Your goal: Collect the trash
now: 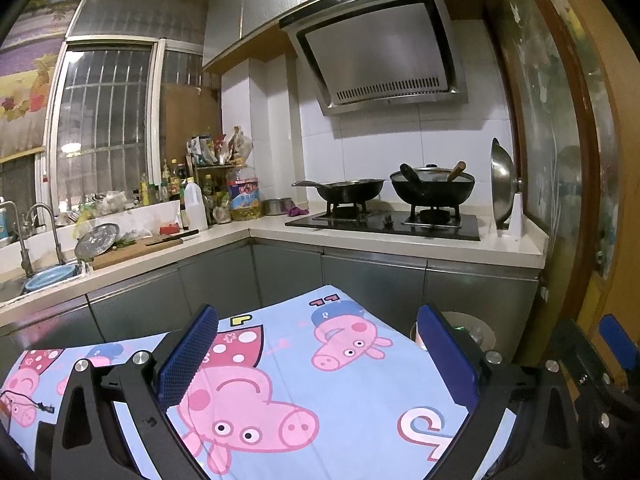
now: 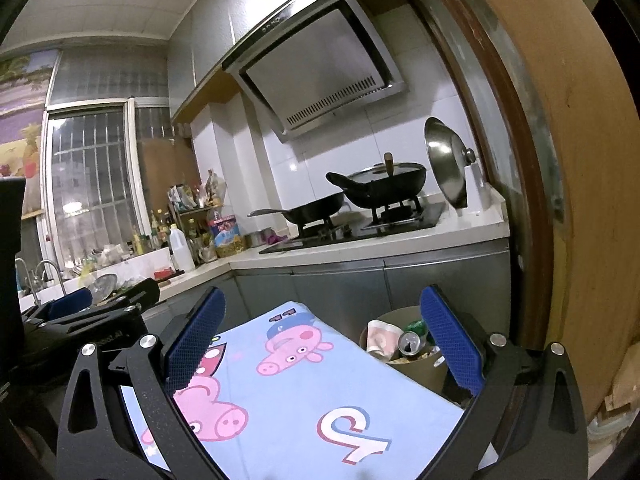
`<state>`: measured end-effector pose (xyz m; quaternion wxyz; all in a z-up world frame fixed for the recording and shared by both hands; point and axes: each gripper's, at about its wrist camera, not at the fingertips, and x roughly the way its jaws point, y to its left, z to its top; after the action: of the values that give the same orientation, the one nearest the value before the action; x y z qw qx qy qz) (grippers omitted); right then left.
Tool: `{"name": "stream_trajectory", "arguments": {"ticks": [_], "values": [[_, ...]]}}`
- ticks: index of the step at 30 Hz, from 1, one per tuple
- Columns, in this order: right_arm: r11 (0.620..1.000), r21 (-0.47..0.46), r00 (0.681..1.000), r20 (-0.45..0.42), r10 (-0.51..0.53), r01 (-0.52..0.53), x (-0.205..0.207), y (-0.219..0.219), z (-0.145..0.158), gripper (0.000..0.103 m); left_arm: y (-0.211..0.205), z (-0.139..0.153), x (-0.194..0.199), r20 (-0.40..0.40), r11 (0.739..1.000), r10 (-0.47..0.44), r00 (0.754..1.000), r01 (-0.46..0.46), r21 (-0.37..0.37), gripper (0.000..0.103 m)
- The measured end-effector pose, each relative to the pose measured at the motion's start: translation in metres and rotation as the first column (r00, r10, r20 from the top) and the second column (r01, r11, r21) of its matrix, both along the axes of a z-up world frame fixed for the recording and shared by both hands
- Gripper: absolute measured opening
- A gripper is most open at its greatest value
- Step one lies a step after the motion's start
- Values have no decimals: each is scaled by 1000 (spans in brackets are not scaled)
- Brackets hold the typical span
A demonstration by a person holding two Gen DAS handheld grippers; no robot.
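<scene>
Our left gripper fills the lower half of the left wrist frame with its two blue, dimpled pads spread wide apart and nothing between them. It hangs above the light blue cartoon-pig cloth, and we cannot tell whether it touches the fabric. Our right gripper sits at the bottom of its own frame the same way: pads far apart, empty.

The cloth is smooth, flat and printed with pink pigs, and it covers a surface in the lower centre of both frames.

At the lower right of the right wrist frame, just beyond the cloth's far corner and partly behind our right pad, stands a round tan trash bin. In it we see a crumpled paper cup, a silver drink can with its top opened, something green and some loose scraps.

On the black stove, in the middle right of the left frame, sit two dark woks.
</scene>
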<state>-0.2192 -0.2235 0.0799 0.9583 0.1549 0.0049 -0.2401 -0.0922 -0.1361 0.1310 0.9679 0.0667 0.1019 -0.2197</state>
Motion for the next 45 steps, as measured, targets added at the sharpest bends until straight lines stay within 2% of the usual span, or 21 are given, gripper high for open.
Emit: {"name": "stream_trajectory", "arguments": {"ticks": [14, 32, 38, 45], "values": [[1000, 1, 1000, 0, 1, -1, 0, 0, 1, 97, -2, 7, -8, 36, 1000, 17, 999, -17, -1, 99], [1000, 11, 1000, -6, 4, -4, -1, 5, 1, 97, 0, 6, -8, 36, 1000, 16, 999, -16, -1, 99], [1000, 13, 1000, -8, 4, -4, -1, 5, 1, 97, 0, 5, -7, 18, 1000, -6, 1000, 6, 2, 99], [1000, 31, 1000, -16, 5, -4, 2, 5, -9, 97, -2, 0, 3, -50, 1000, -19, 999, 20, 24, 99]]}}
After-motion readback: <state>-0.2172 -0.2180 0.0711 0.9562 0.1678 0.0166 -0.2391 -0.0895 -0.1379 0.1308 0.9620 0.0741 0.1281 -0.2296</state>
